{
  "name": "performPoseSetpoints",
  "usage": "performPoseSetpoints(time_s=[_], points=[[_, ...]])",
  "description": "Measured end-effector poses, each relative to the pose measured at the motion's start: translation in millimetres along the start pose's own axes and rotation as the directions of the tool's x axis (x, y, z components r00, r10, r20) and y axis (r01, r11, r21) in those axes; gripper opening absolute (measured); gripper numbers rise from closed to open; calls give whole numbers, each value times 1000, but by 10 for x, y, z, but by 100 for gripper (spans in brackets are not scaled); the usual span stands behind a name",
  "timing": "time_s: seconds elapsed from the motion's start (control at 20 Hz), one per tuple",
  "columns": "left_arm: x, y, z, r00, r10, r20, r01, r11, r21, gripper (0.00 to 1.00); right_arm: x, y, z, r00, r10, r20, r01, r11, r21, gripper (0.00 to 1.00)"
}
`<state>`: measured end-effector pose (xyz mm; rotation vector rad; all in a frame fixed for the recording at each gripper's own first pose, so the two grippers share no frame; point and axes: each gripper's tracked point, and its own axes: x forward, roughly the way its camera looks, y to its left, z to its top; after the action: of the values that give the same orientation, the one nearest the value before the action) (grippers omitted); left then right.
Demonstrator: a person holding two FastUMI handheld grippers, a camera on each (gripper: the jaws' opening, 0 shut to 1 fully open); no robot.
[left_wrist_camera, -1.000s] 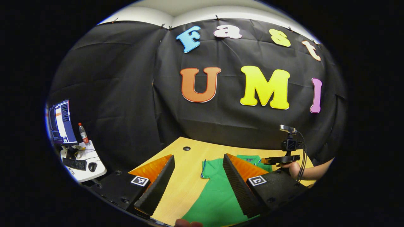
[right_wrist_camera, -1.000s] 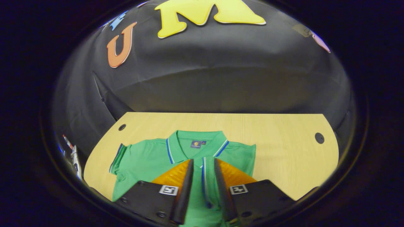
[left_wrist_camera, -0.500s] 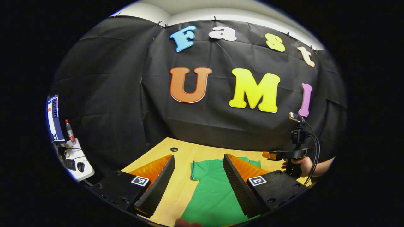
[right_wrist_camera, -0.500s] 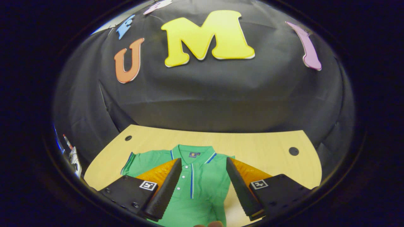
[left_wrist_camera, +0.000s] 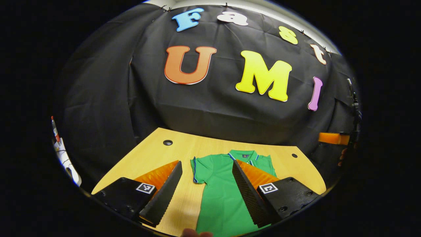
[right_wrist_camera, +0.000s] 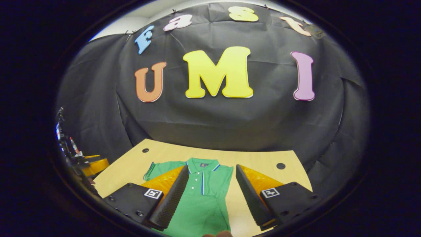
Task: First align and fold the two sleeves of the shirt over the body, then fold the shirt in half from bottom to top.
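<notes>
I hold both grippers above shirt (right_wrist_camera: 200,197): left gripper (left_wrist_camera: 207,194) jaws apart, right gripper (right_wrist_camera: 210,194) jaws apart, opened since a second ago.

The polo shirt (right_wrist_camera: 200,197) is green with blue-and-white striped trim on collar, placket and sleeve cuff, lying on a light wood-grain table (right_wrist_camera: 256,158).

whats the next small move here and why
Probably lower the left gripper onto the left sleeve and pinch it. That sleeve is spread out on the table, the shirt's right side already looks folded in, and both grippers are open, holding nothing.
</notes>
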<state>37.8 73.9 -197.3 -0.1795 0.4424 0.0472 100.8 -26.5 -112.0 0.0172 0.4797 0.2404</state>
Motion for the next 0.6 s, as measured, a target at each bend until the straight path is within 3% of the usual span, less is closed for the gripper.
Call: performPoseSetpoints(time_s=[0.2, 0.4, 0.6], points=[[467, 116, -272, 998, -6, -65, 5, 1000, -13, 99, -359, -30, 16, 998, -55, 25, 55, 998, 5, 93], [1005, 200, -506, 993, -10, -119, 8, 1000, -19, 99, -574, -30, -364, 994, -95, -49, 94, 995, -33, 90], [1460, 308, -847, 981, 16, -193, -23, 999, -34, 99, -741, -99, -461, 988, -137, -68, 134, 990, -45, 92]])
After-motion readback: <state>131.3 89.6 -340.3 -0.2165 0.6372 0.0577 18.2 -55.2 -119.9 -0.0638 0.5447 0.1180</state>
